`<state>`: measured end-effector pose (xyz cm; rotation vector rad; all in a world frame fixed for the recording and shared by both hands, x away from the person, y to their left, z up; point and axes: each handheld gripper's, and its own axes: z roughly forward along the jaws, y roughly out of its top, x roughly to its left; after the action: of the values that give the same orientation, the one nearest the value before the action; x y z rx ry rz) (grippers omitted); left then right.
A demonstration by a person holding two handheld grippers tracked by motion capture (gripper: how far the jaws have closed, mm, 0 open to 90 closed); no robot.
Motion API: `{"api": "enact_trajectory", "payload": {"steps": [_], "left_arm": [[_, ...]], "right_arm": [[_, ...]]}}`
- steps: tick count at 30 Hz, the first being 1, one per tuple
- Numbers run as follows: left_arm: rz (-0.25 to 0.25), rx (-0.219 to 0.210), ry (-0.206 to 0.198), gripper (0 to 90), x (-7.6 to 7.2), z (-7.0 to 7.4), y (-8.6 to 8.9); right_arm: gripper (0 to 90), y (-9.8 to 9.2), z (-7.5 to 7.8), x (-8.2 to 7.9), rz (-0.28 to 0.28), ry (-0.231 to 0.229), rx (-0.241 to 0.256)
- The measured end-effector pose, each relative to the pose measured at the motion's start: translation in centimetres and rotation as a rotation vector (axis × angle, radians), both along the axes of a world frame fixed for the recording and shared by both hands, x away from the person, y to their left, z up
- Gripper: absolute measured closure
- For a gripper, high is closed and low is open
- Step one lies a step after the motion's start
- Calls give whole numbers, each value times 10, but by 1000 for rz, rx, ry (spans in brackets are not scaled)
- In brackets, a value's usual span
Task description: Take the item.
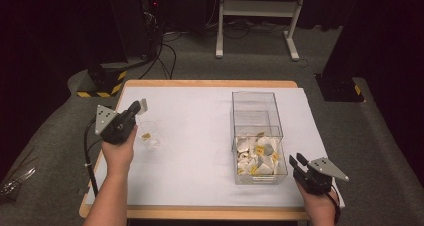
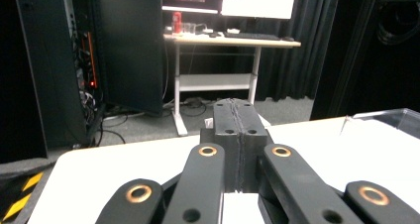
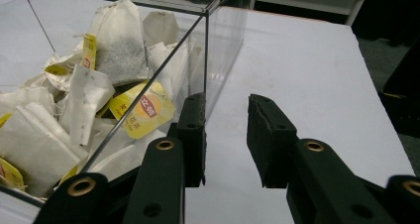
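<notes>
My left gripper is closed on a tea bag tag, its bag hanging into the glass cup at the bench's left. My right gripper stands open beside the clear box of tea bags.

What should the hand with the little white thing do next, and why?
Probably ease the left gripper over the cup and open it. Its jaws are shut, with a white tea bag at their tip, and the cup on the table beside it already has a yellow-tagged bag inside. The right gripper waits open by the box.
</notes>
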<state>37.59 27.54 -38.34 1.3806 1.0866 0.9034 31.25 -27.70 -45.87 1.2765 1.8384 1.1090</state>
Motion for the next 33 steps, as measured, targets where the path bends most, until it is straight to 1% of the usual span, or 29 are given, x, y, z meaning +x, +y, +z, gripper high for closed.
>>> {"api": "enact_trajectory", "payload": {"steps": [3,5,11,13,15,17,20,21,22,24,26,27,28,29,31,33], "left_arm": [[-4,-1,21,898,0,-7,2],[-6,-6,26,898,1,-9,2],[-10,2,20,898,1,-2,1],[-14,9,28,898,1,-3,0],[-16,24,45,898,1,-7,-1],[-16,30,67,896,0,-13,-2],[-12,51,108,895,-1,-24,-3],[-10,62,133,894,-2,-31,-2],[-10,62,133,894,-2,-31,-2],[-8,63,161,894,-3,-38,-1],[-7,72,182,893,-3,-44,-1],[-7,79,207,892,-3,-50,-1],[-4,82,219,891,-2,-53,-1],[-4,82,219,890,-2,-53,-1],[2,82,237,888,-1,-58,-1],[9,83,253,879,0,-61,-2]], "right_arm": [[687,-1,-1,0,-5,1,0],[687,-1,-2,1,-7,3,2],[687,-2,-2,1,-9,4,2],[687,-2,-3,1,-12,5,4],[687,-2,-3,0,-12,6,3],[686,-3,-3,0,-8,6,1],[684,-3,-3,0,-7,7,1],[683,-3,-3,0,-8,8,1],[682,-4,-4,0,-8,8,3],[681,-4,-4,0,-8,11,3],[680,-4,-4,0,-10,11,6],[678,-4,-4,0,-10,11,6],[677,-4,-4,0,-10,11,6],[677,-4,-4,0,-10,11,6],[674,-4,-3,0,-7,10,3],[670,-4,-2,0,-3,12,11]]}}
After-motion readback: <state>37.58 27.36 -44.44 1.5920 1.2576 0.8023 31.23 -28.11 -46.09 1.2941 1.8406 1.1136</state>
